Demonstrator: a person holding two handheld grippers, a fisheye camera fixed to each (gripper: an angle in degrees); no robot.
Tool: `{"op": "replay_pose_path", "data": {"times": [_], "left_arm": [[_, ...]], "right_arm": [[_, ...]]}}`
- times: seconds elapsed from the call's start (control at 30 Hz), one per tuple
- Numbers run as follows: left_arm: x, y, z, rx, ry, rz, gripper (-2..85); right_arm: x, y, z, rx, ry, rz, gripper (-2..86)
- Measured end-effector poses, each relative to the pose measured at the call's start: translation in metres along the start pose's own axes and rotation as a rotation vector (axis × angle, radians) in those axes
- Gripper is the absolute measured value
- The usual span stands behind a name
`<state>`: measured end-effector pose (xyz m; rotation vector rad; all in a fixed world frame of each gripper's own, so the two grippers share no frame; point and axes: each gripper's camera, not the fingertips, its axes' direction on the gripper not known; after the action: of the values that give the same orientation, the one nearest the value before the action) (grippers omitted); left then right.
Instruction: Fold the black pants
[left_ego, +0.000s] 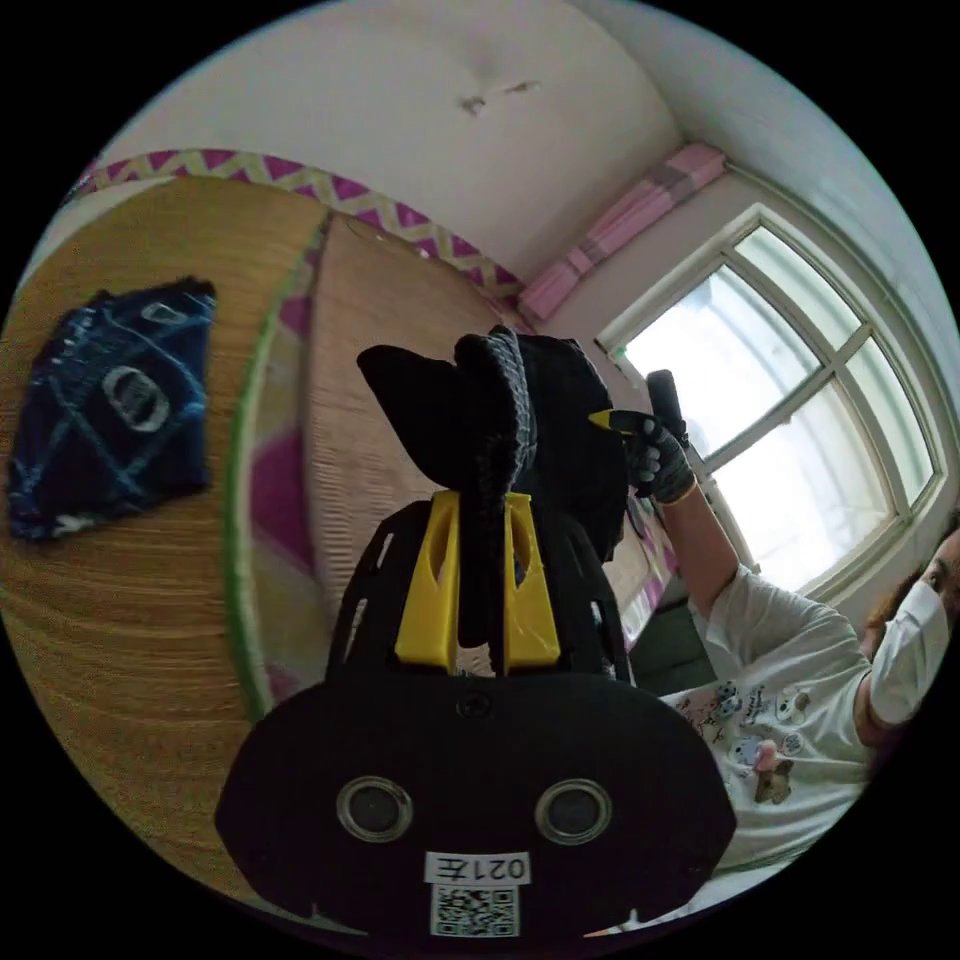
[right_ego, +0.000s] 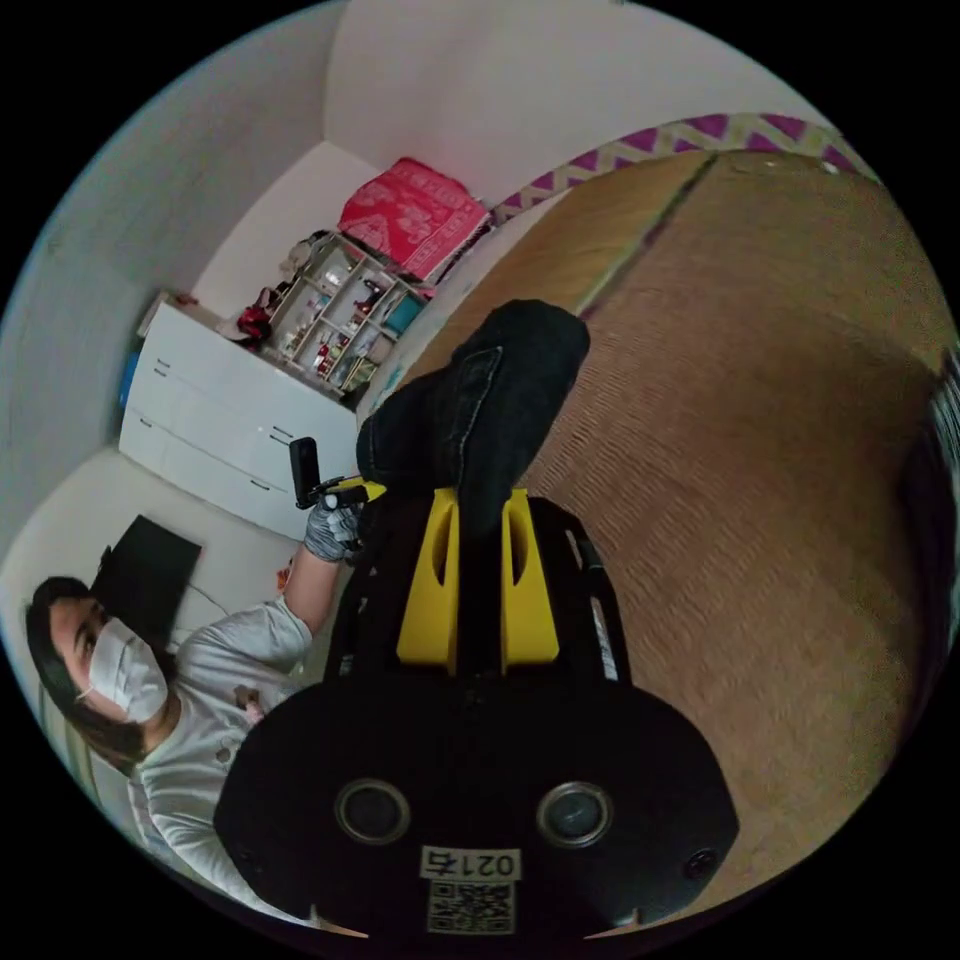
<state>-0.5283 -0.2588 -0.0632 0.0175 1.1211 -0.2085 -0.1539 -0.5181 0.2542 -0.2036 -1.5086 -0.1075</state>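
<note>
Both tools clamped: left tool (left_ego: 478, 520) and right tool (right_ego: 478, 520) pinch black pants (left_ego: 500, 420) aloft | risk: thick waistband slips out if we tug apart

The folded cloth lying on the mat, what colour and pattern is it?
Dark blue cloth with lighter blue crossing lines, best seen in the left gripper view.

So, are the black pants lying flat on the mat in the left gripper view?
No, the black pants are lifted above the woven mat, pinched in the left claw.
</note>
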Motion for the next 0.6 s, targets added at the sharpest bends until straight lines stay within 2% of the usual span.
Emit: {"op": "replay_pose_path", "data": {"times": [0.27, 0.47, 0.53, 0.6], "left_arm": [[-0.093, -0.044, -0.124, 0.136, -0.247, -0.135, 6.4], [-0.157, -0.044, -0.146, 0.2, -0.357, -0.243, 7.0], [-0.182, -0.039, -0.142, 0.211, -0.467, -0.285, 7.7], [-0.214, -0.023, -0.128, 0.131, -0.655, -0.356, 7.2]], "right_arm": [[-0.083, -0.233, 0.181, -0.13, 0.072, -0.154, 6.4], [-0.136, -0.316, 0.292, -0.224, 0.247, -0.243, 7.3], [-0.133, -0.321, 0.322, -0.263, 0.346, -0.206, 9.0], [-0.125, -0.313, 0.338, -0.271, 0.487, -0.18, 10.6]]}}
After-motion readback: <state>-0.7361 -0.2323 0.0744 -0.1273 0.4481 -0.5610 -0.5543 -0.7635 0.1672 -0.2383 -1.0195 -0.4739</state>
